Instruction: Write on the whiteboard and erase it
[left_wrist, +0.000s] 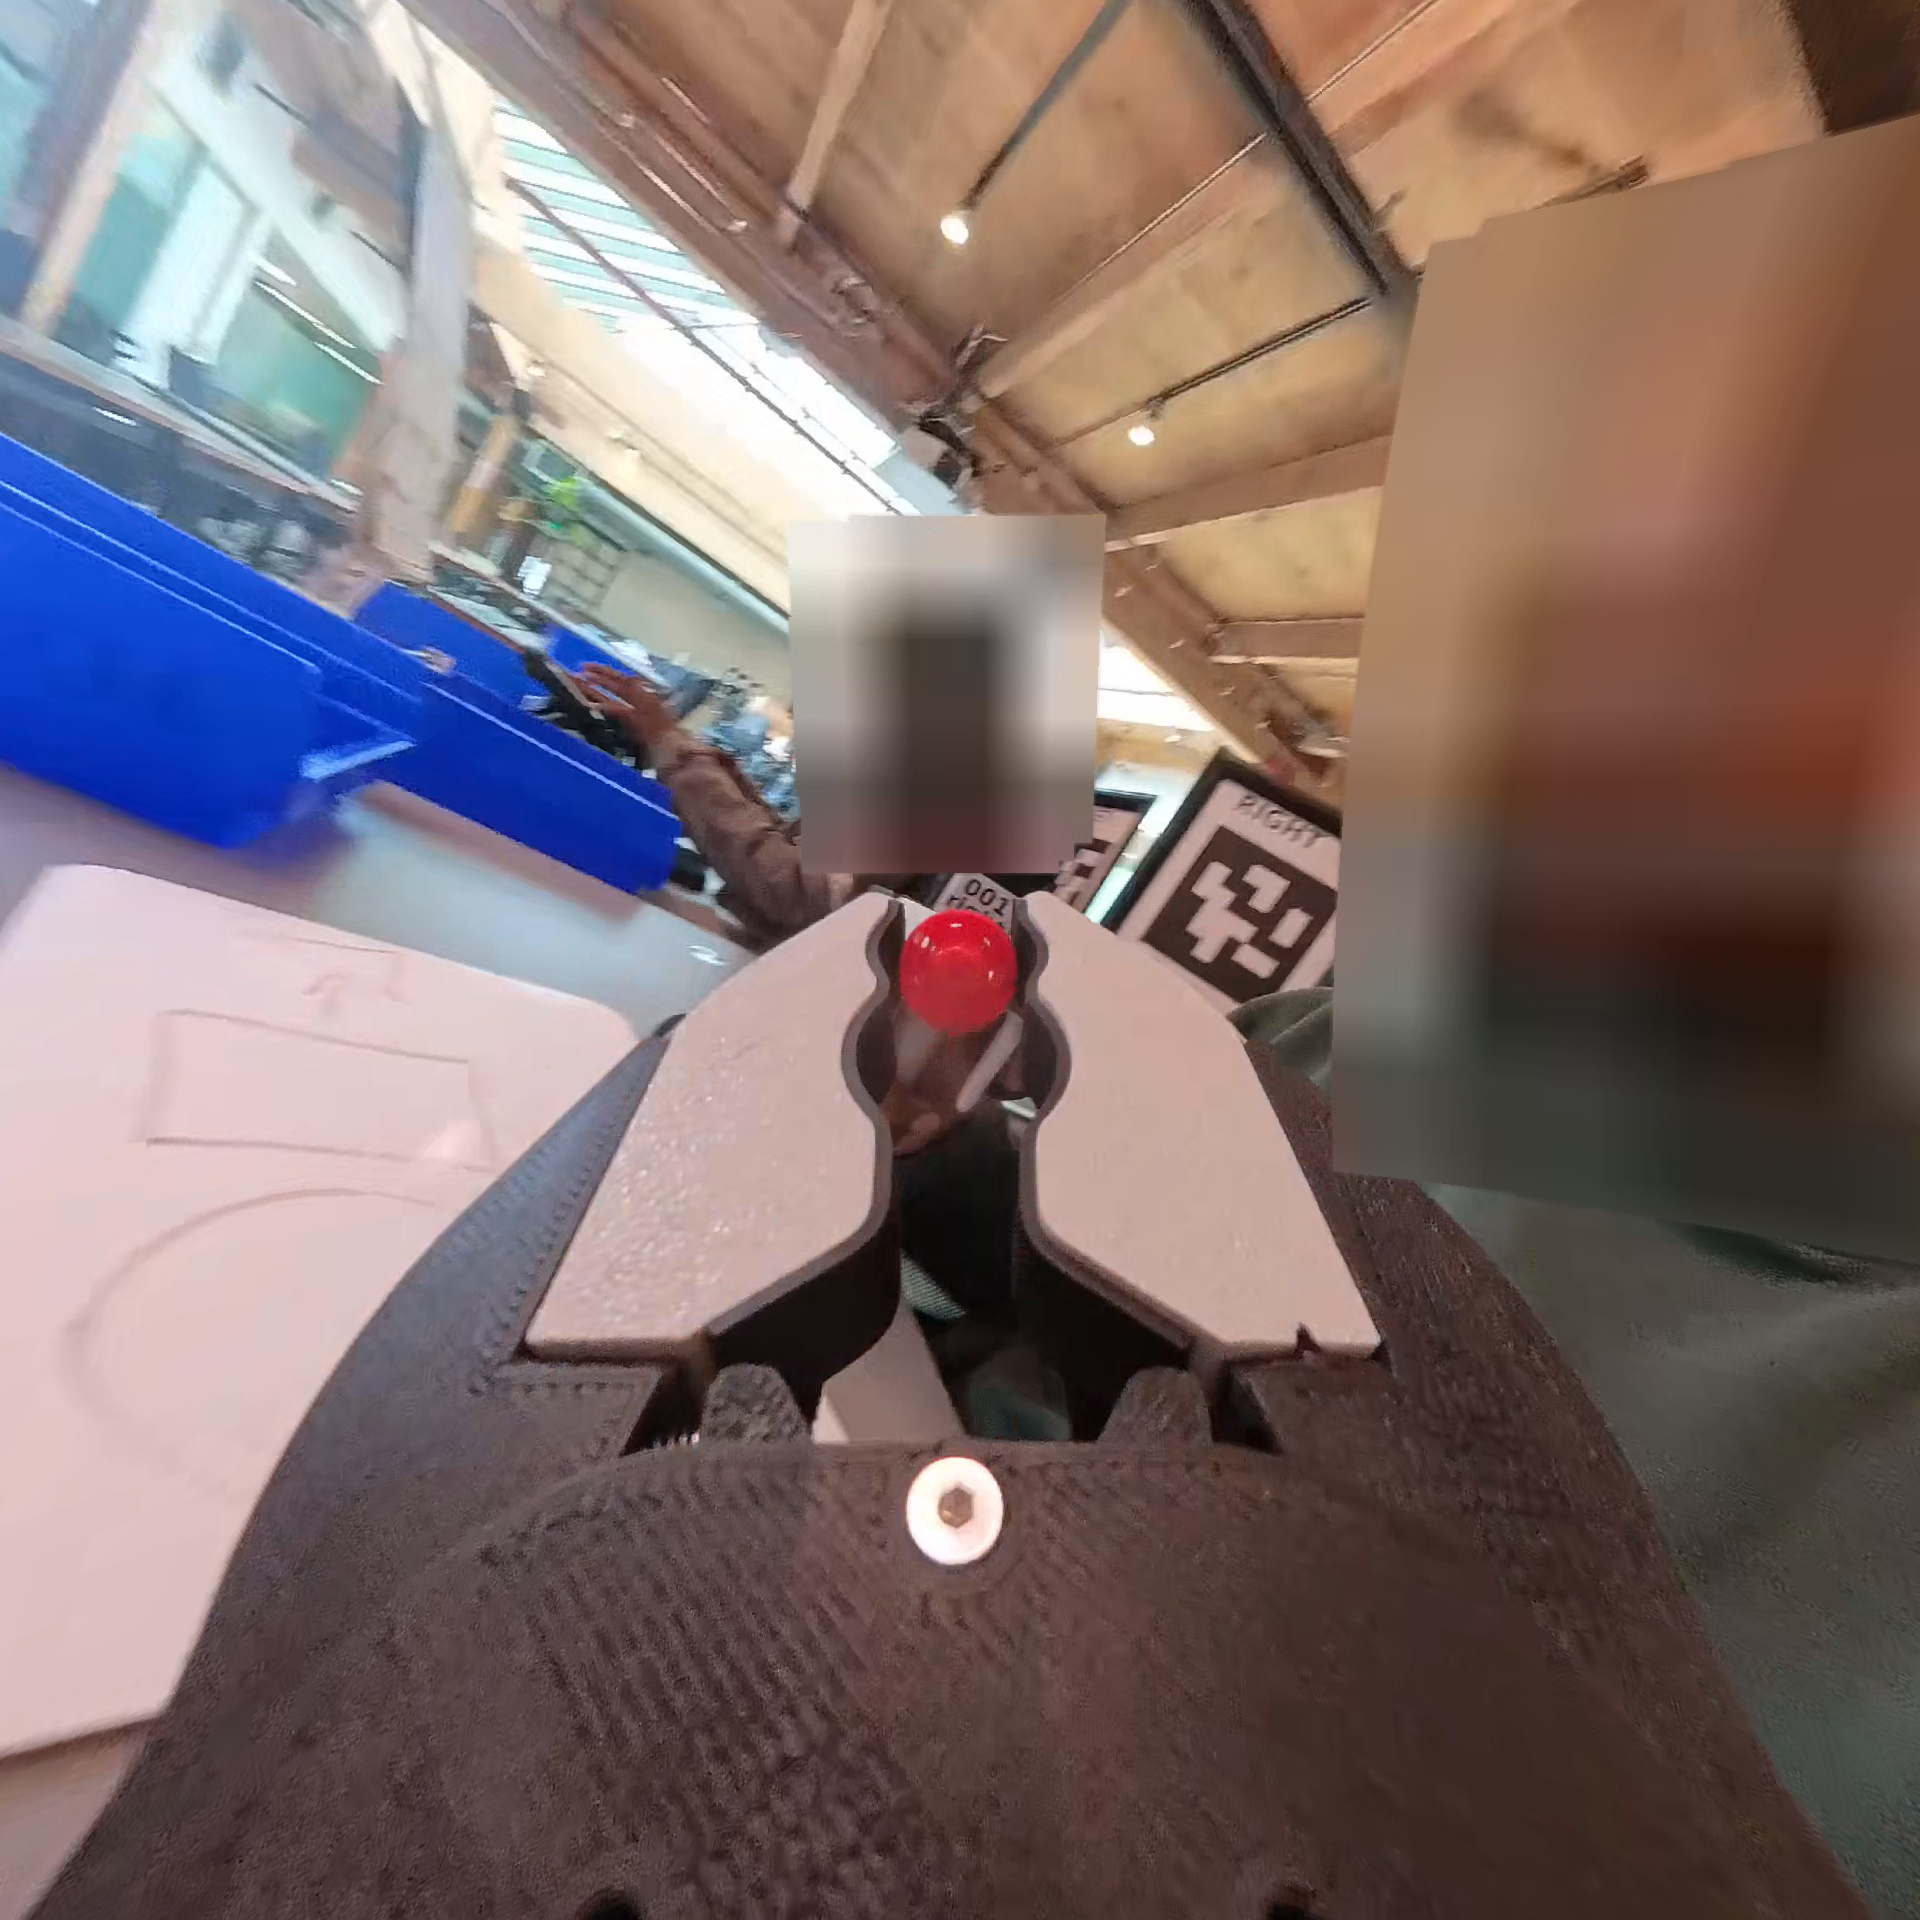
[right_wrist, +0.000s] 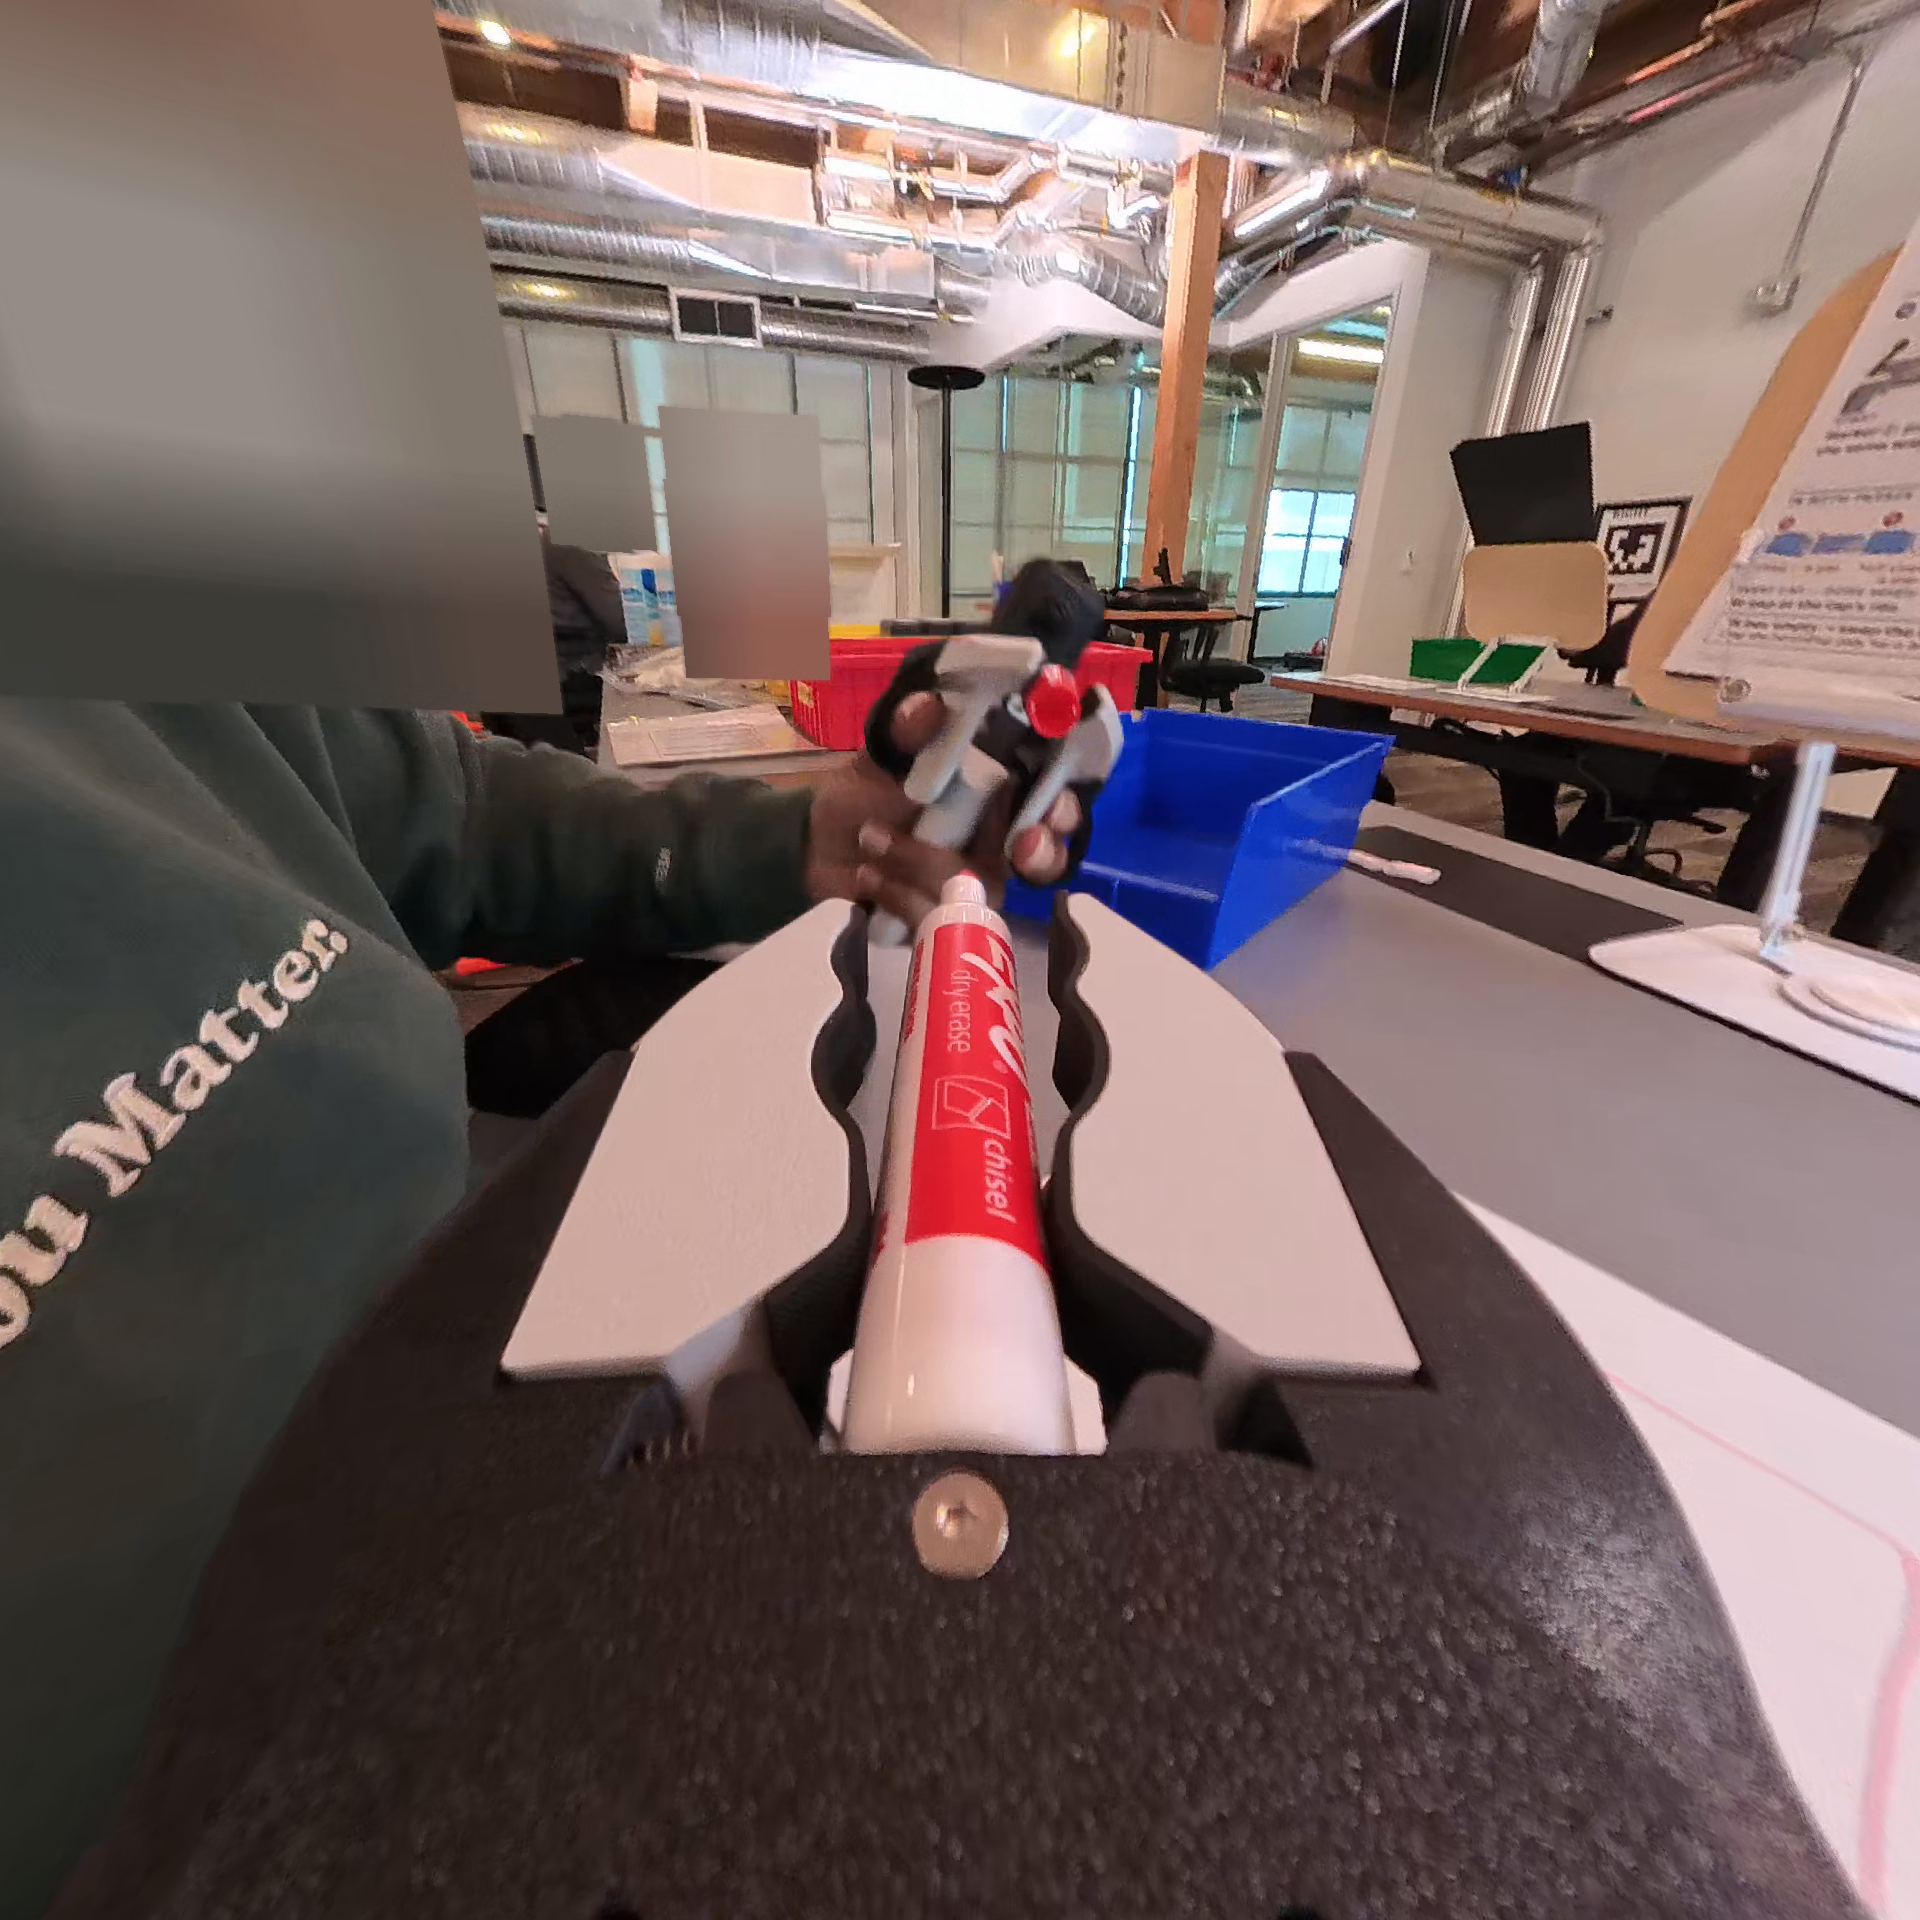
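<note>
Marker clamped lengthwise in right claw; left claw pinches red cap.

Both wide-angle views are brightly and evenly lit, bending straight lines near the edges. In the left wrist view, small round ceiling spotlights glow and the background smears with motion blur, though the near grey gripper fingers stay sharp. The right wrist view is crisper; daylight comes through tall glass windows, and shadows are soft.

Each wrist view looks closely along its claw, facing the other; both share the red cap
</note>
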